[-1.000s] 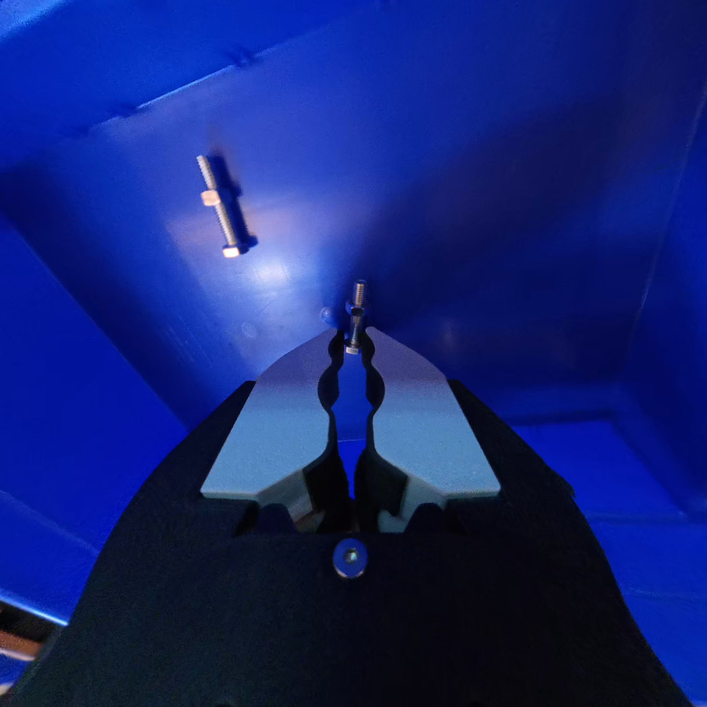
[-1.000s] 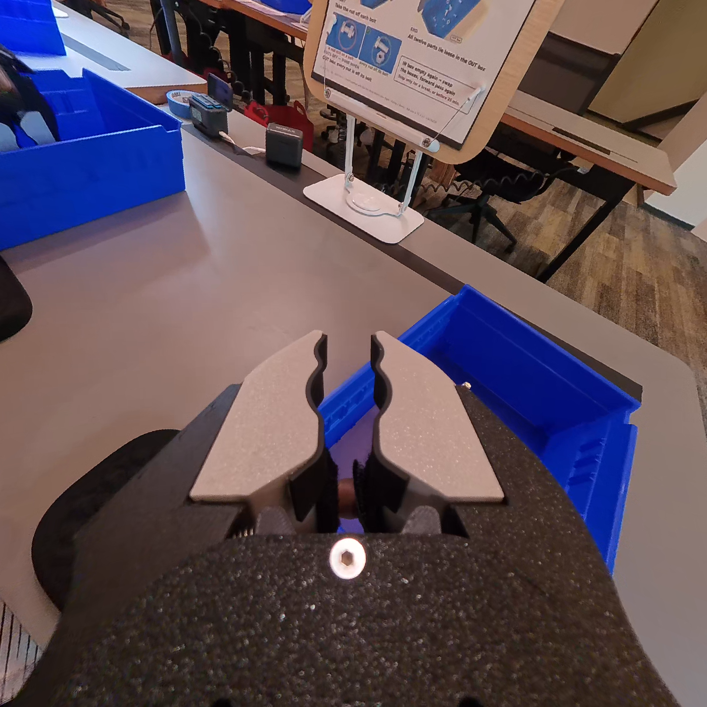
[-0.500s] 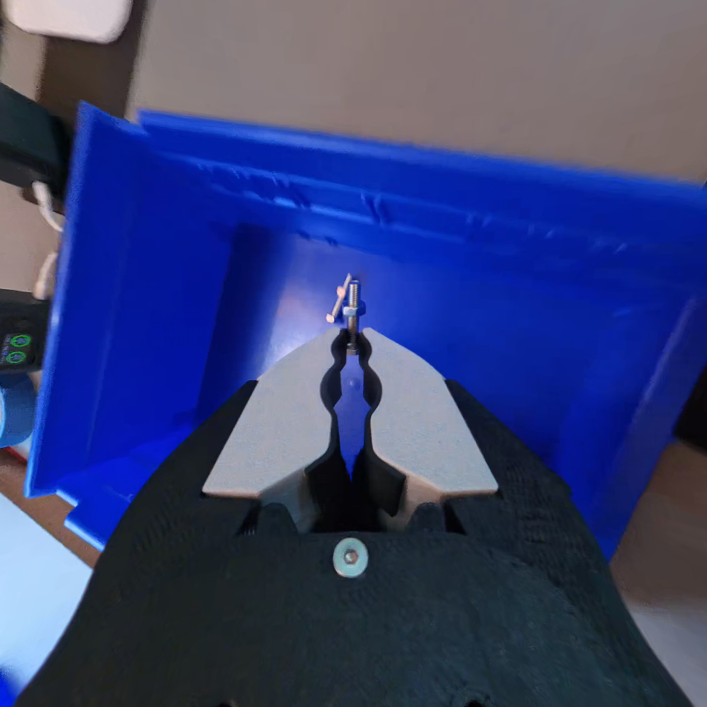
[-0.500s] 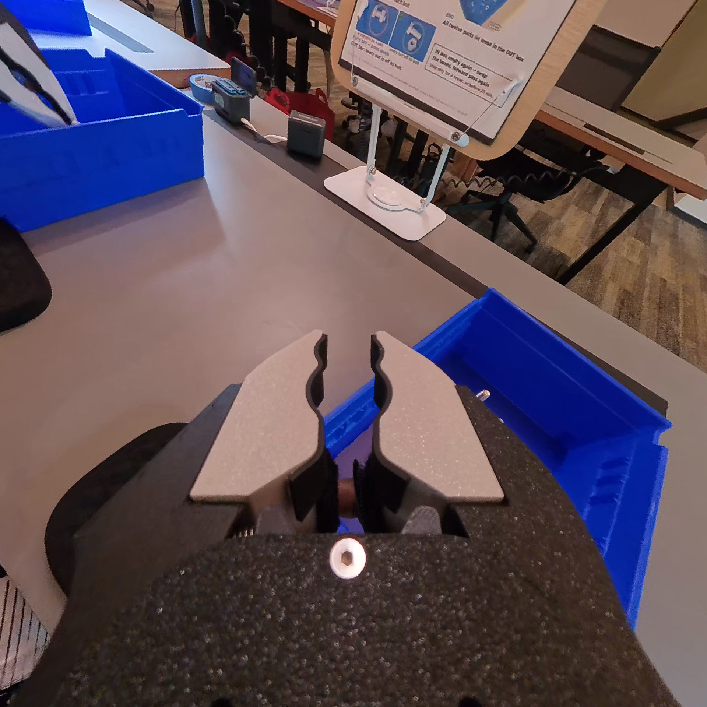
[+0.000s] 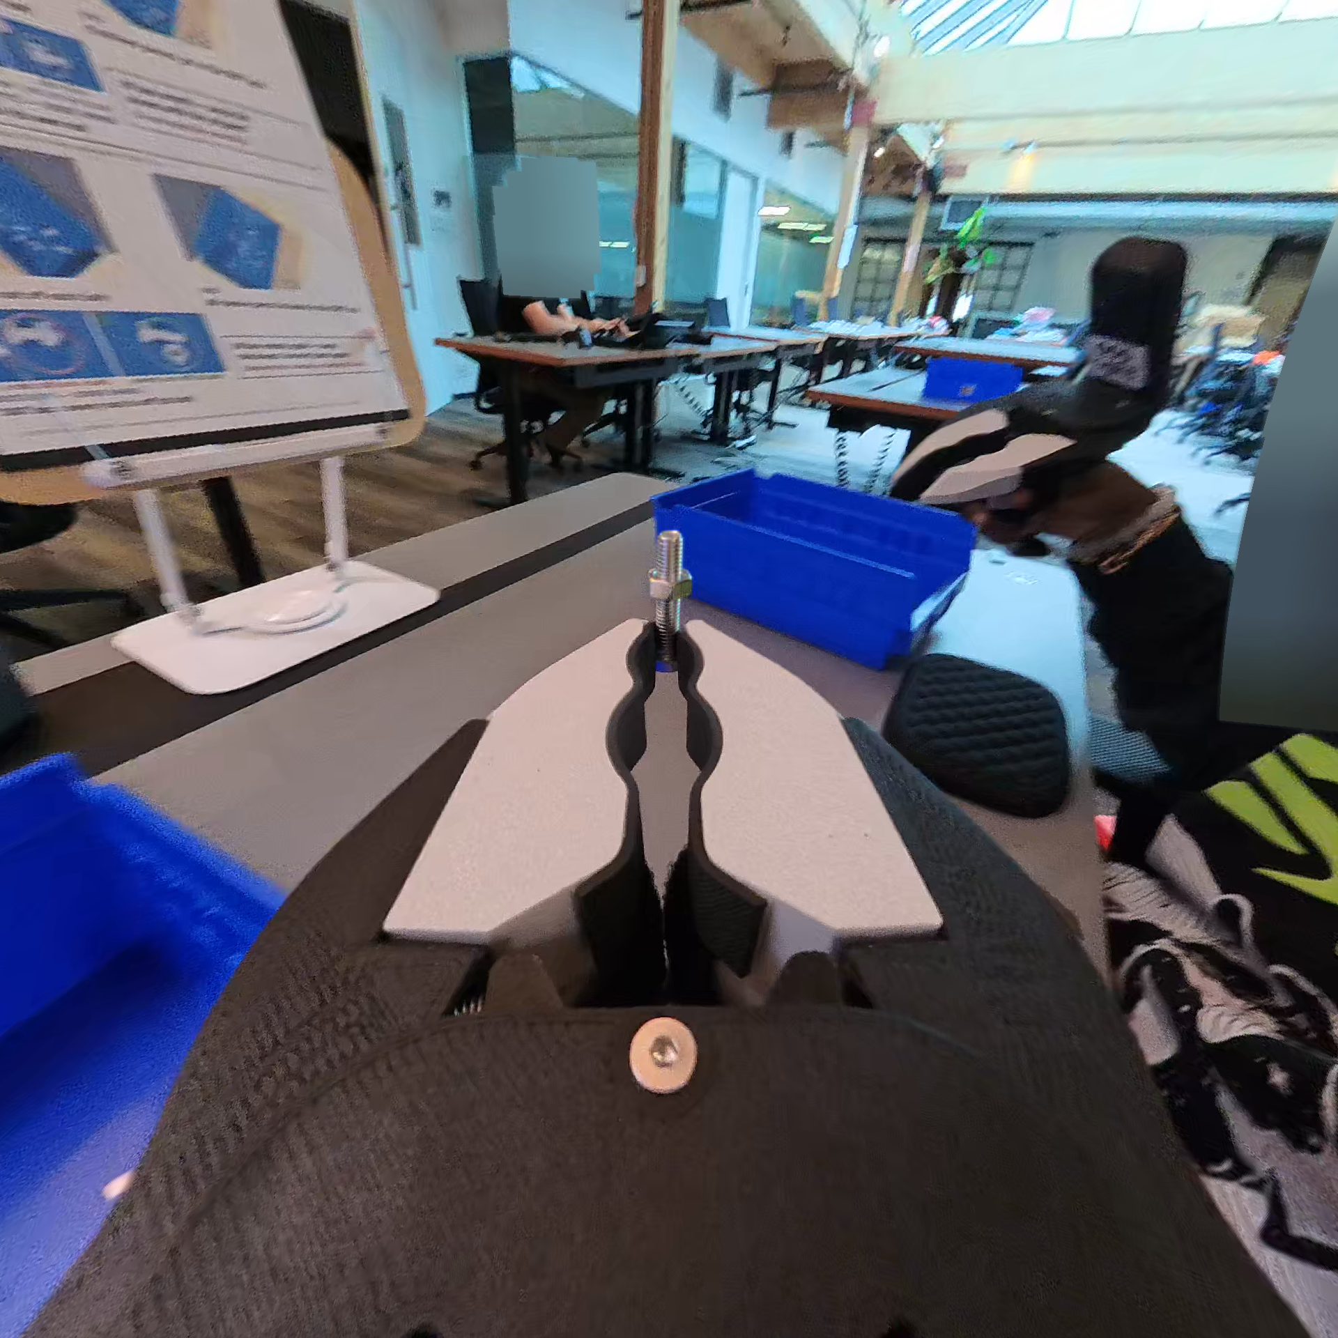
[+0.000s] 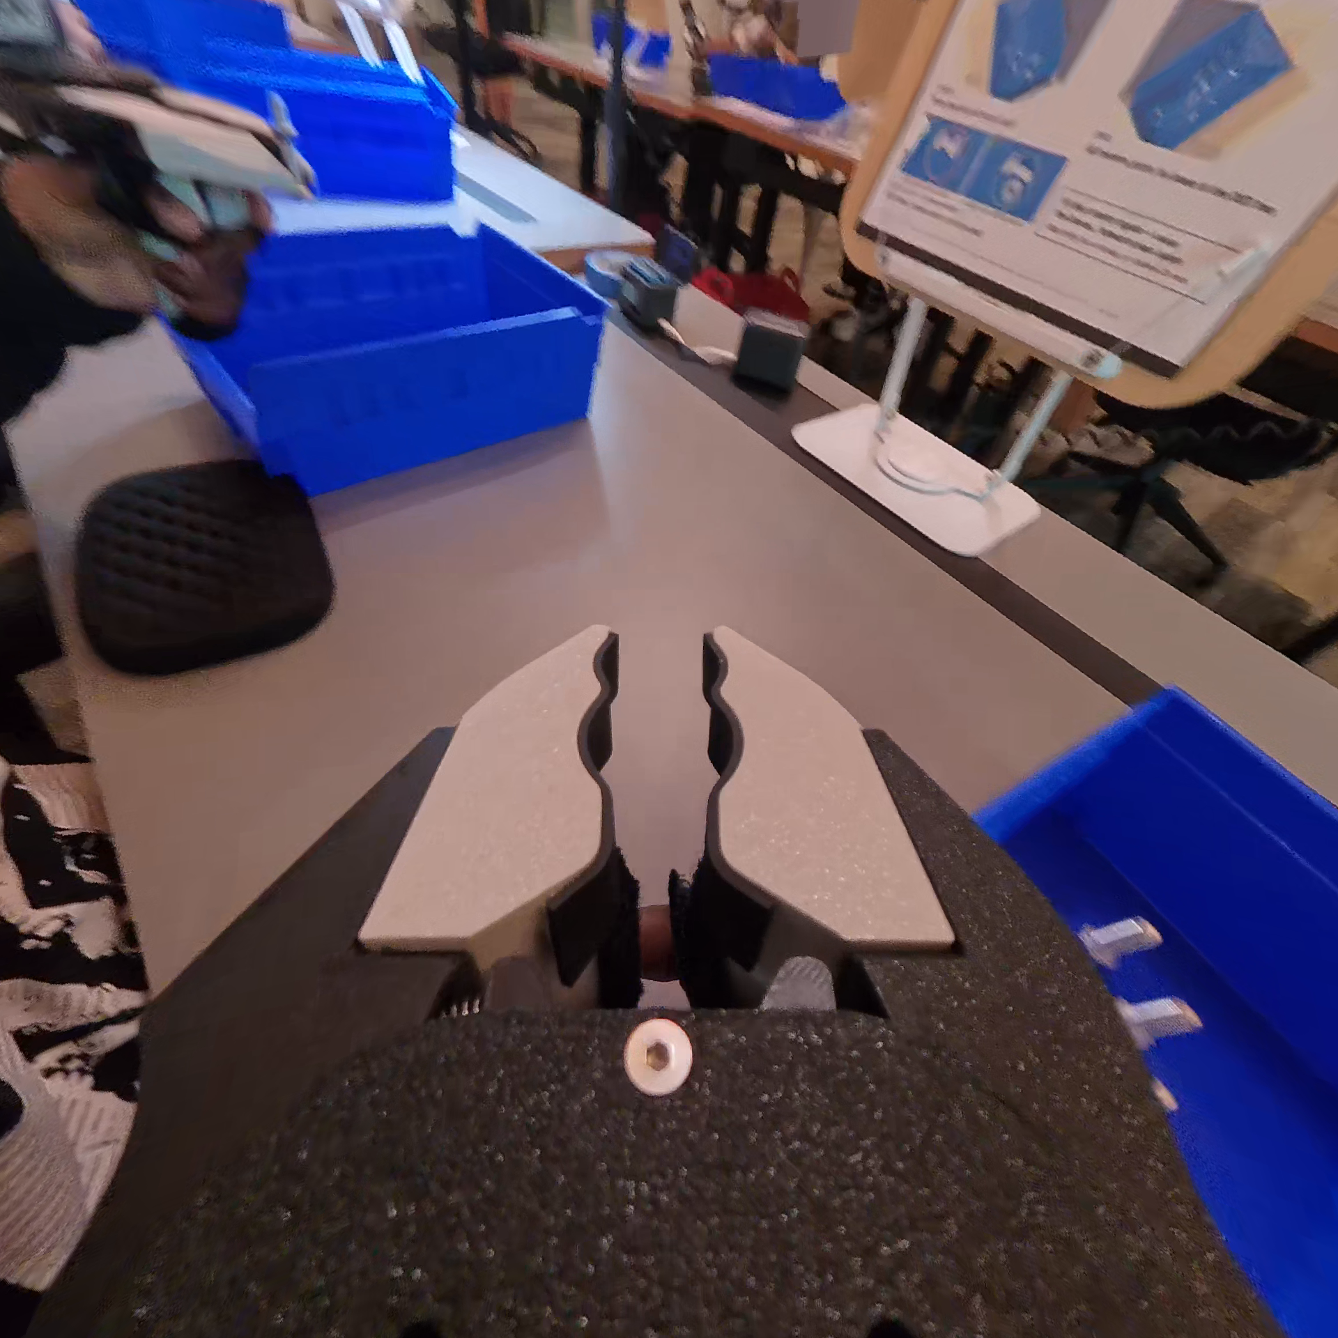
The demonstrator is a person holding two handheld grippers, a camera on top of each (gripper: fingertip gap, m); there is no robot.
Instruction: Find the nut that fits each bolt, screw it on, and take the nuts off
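My left gripper (image 5: 665, 641) is shut on a small silver bolt (image 5: 667, 579) with a nut (image 5: 670, 580) threaded partway along it. The bolt stands up out of the fingertips, held in the air above the grey table (image 5: 449, 688). The left gripper also shows in the right wrist view (image 6: 289, 156), at the far left above a blue bin (image 6: 405, 340), with the bolt sticking out of its tip. My right gripper (image 6: 660, 655) is open and empty over the table (image 6: 688, 550). It also shows in the left wrist view (image 5: 970, 463), beyond the far blue bin (image 5: 811, 557).
A blue bin with loose bolts (image 6: 1151, 1013) lies at the right of my right gripper. A black textured pad (image 6: 195, 557) lies on the table. A sign board on a white stand (image 5: 275, 623) stands at the table's far edge. A blue bin (image 5: 87, 977) is at lower left. Some 30 centimetres of space lies between my two pairs of fingers.
My left gripper closed tighter on the bolt with its nut, lifted it out of the blue bin and swung up to face the room. My right gripper drifted left, still open.
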